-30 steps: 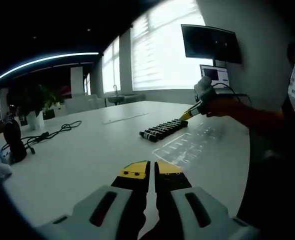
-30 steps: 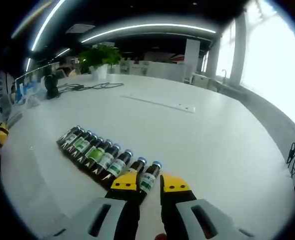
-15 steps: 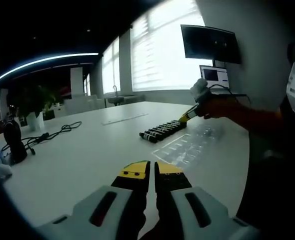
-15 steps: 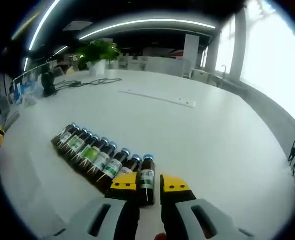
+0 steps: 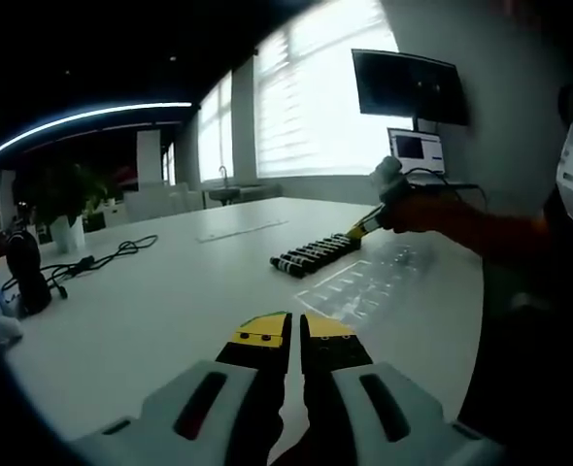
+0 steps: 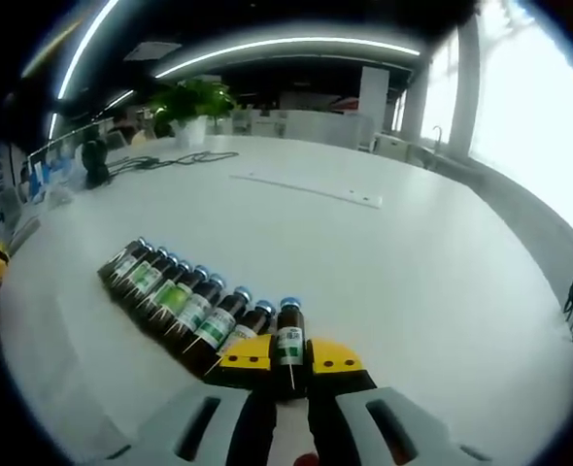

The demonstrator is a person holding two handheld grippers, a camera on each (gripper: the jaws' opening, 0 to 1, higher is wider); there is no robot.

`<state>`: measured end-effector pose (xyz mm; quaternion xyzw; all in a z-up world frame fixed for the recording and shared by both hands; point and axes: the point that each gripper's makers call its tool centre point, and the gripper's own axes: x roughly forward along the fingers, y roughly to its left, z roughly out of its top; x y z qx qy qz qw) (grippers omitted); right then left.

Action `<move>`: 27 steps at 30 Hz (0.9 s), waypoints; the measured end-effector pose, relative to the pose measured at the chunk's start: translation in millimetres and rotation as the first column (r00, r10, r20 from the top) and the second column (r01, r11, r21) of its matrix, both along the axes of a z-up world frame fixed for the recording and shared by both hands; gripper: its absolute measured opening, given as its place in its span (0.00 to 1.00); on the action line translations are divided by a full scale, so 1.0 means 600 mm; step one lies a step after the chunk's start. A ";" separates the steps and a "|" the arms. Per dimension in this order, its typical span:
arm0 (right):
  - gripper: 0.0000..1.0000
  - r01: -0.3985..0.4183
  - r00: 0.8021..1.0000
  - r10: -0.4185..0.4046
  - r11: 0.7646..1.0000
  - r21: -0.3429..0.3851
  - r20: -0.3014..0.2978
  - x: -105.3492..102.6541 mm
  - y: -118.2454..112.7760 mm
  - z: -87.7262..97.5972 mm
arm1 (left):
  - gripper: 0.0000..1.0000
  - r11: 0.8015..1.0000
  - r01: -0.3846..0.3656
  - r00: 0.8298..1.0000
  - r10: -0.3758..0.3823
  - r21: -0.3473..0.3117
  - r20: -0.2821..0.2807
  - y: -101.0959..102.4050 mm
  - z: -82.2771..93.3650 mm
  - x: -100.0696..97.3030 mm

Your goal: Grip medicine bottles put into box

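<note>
Jaws of the right gripper [image 6: 288,357] are clamped on the end bottle [image 6: 288,342], the nearest of the row [image 6: 175,296] lying on the bench [image 6: 393,262]; the others trail off to the jaws' left. The grasp looks made, so the next move is probably a lift clear of the neighbours, then across to the clear box [image 5: 364,282] beside the row. Low and nearly level with the bench, the left gripper [image 5: 294,337] rests well back, jaws together on nothing.

Dark bottles [image 6: 191,309], blue caps, green-white labels
</note>
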<state>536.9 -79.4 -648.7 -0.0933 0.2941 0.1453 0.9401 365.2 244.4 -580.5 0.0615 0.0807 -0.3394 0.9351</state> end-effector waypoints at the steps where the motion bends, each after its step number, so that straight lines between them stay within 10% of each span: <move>1: 0.08 -0.005 1.000 0.005 1.000 -0.002 0.005 -0.001 -0.001 0.002 | 0.00 1.000 -0.003 1.000 0.003 0.002 -0.004 0.001 -0.002 0.002; 27: 0.07 0.025 0.997 -0.030 0.998 0.058 0.072 -0.017 -0.014 0.035 | 0.00 1.000 -0.002 1.000 0.002 -0.005 -0.008 -0.005 -0.005 0.002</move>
